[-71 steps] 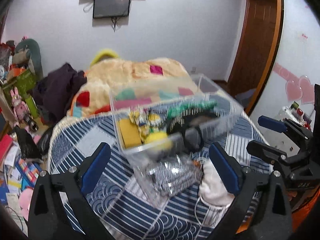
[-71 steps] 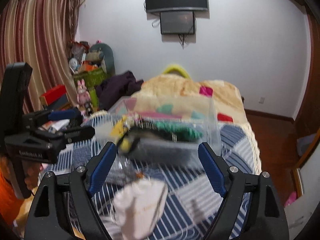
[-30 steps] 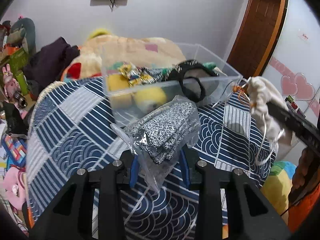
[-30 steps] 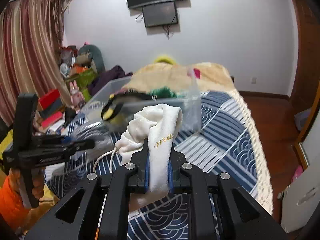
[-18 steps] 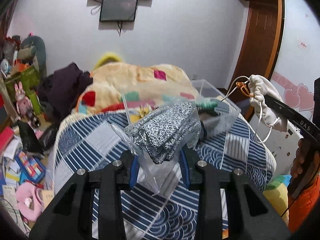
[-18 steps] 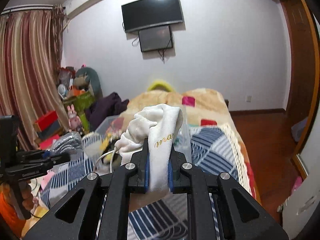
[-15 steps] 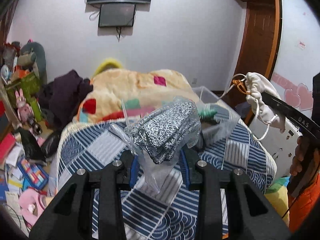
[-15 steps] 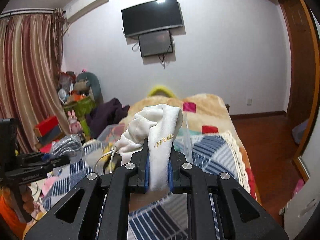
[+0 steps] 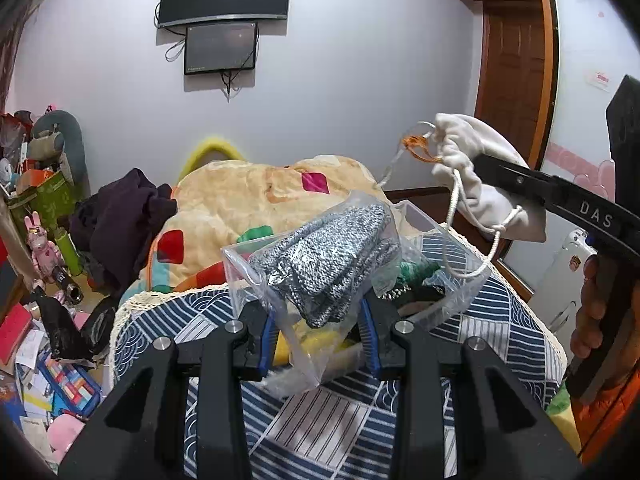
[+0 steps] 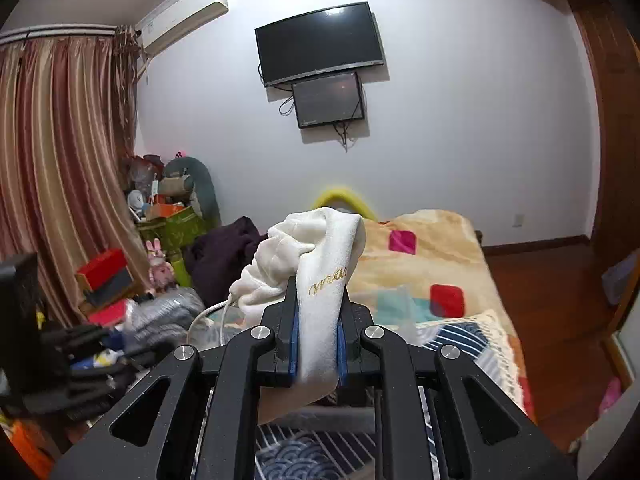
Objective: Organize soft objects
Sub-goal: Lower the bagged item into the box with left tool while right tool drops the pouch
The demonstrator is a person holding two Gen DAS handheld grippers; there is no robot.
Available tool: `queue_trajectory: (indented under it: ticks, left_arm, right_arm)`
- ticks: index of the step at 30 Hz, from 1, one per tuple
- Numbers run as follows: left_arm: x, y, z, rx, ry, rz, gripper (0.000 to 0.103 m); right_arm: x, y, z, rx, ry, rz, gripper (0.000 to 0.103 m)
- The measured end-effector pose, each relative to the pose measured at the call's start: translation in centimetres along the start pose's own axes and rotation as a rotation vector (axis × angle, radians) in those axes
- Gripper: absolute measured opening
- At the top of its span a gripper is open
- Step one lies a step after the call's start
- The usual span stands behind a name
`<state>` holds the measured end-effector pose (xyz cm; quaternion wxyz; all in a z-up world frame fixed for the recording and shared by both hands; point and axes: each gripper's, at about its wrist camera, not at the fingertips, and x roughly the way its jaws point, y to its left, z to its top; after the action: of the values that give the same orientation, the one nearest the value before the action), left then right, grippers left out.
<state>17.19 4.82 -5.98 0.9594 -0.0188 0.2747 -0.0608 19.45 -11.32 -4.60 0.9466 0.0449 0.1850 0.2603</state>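
Left tongs (image 9: pixel 318 330) are clenched on a clear plastic bag of grey-and-white knit gloves (image 9: pixel 326 258), and I've got it up in the air over the near wall of the clear plastic bin (image 9: pixel 448 300). That bin sits on the bed (image 9: pixel 336 428), on the blue patterned quilt, toward the far end of it; I can make out something yellow and something green inside, but not what they are.

Right tongs (image 10: pixel 317 346) are gripping a white velvet drawstring pouch (image 10: pixel 320 276) with gold lettering on the side, squeezed flat between the blue pads (image 10: pixel 295 340). From the left camera I see that same pouch (image 9: pixel 484 184) held high above the bin's right end, its white cord (image 9: pixel 454 208) hanging in loops toward the bin, with an orange ring at the mouth.

Beyond the bin, a beige blanket (image 9: pixel 256 196) with coloured patches is heaped at the far end of the bed, a dark purple garment (image 9: pixel 120 220) beside its left edge.
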Motion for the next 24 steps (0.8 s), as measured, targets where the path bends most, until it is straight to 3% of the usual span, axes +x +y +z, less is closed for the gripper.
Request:
queue_trajectory:
  ticks: [6,19,22,24]
  left_arm:
    - [4.0,0.6,0.3,-0.036,0.072,-0.026,0.035]
    - [11.1,1.0,-0.4,-0.041,0.230,-0.018,0.035]
    - [11.0,1.3,-0.5,-0.053,0.235,-0.035,0.042]
    - [10.6,1.4,-0.5,-0.055,0.224,-0.031,0.052]
  right_arm:
    - [2.6,-0.2,-0.5,0.005,0.064,-0.003,0.013]
    - [8.7,-1.0,-4.2,0.036,0.309,-0.070,0.013]
    - [8.7,-0.9,-4.3,0.029,0.325,-0.078,0.016]
    - [8.5,-1.1,-4.2,0.026,0.331,-0.081,0.017]
